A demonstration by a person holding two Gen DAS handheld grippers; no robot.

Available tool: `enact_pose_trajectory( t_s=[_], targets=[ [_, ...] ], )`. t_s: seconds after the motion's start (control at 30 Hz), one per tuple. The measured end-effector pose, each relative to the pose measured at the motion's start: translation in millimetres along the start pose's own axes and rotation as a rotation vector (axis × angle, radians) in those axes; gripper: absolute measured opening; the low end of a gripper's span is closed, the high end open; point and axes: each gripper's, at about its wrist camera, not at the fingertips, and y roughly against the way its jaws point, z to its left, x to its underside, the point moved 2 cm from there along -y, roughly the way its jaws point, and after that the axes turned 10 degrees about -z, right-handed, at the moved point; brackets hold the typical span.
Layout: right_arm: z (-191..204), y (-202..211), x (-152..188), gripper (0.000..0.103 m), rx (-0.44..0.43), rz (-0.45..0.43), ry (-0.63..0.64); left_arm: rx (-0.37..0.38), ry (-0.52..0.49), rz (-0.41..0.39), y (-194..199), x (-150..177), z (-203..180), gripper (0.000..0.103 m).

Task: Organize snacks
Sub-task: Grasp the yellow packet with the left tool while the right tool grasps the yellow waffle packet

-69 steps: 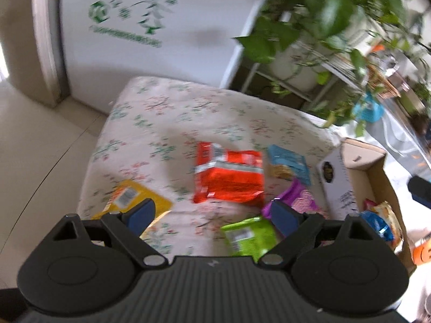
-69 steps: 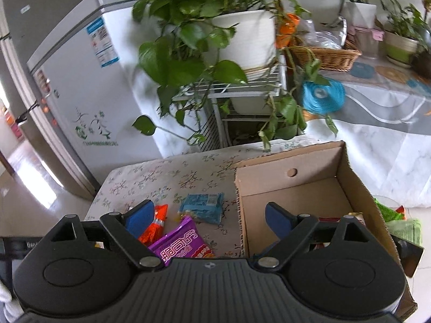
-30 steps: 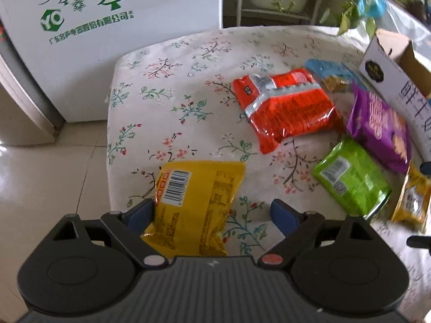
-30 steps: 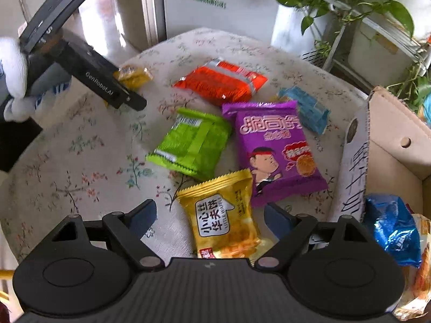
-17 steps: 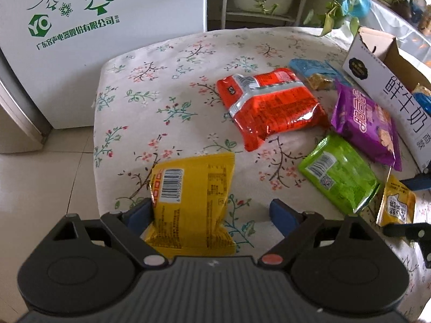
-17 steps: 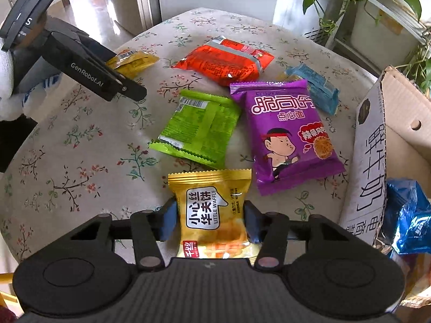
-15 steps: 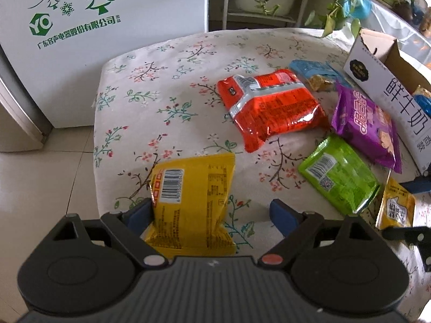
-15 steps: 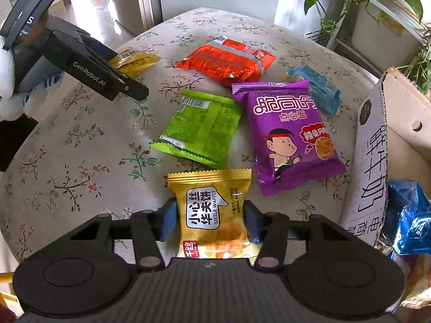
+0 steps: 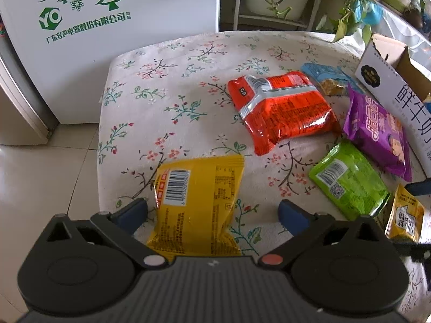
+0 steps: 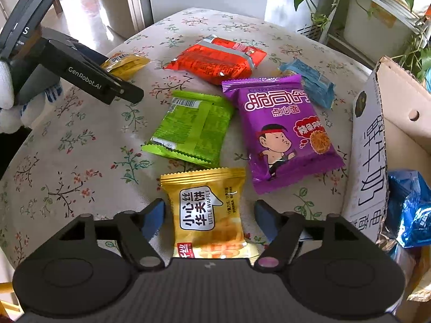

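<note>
On the flowered tablecloth [image 9: 175, 94] lies a yellow packet with a barcode [image 9: 199, 202], between the fingers of my left gripper [image 9: 212, 212]. Those jaws are opening and neither pad presses it. My right gripper [image 10: 210, 216] straddles a small yellow waffle packet [image 10: 207, 210]; its jaws are opening too, with a gap on each side. Beyond lie a green packet [image 10: 194, 126], a purple one [image 10: 285, 129], a red one [image 10: 215, 59] and a blue one [image 10: 309, 80]. The cardboard box [image 10: 371, 148] stands to the right.
A blue foil bag [image 10: 409, 215] lies inside the box. A white freezer [image 9: 107, 27] stands behind the table, potted plants on a rack [image 9: 269, 0] beside it. The table's edge drops to tiled floor [image 9: 40, 175] on the left. A gloved hand [image 10: 8, 99] holds the left gripper.
The right gripper, shut on the waffle packet half a second ago, now has its fingers apart, the packet still on the cloth. The left fingers spread a little wider around the yellow packet.
</note>
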Motion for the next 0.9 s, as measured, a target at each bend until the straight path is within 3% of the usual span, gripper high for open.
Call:
enact_pose_trajectory(
  t_s=[0.1, 0.7, 0.8, 0.9],
  targets=[
    [4.4, -4.6, 2.7, 0.103, 0.010, 0.017, 0.011, 0.000, 0.001, -0.009, 0.8, 0.9, 0.0, 0.103],
    [1.7, -9.4, 0.5, 0.103, 0.006, 0.062, -0.006, 0.005, -0.010, -0.030, 3.5, 1.8, -0.1, 0.102],
    [1.3, -7.7, -0.3, 0.100, 0.006, 0.060, -0.012, 0.007, -0.011, -0.028, 5.3, 1.6, -0.1, 0.097],
    [1.9, -3.5, -2.1, 0.087, 0.008, 0.049, -0.003, 0.004, -0.011, -0.038, 9.8, 0.0, -1.5, 0.083]
  ],
)
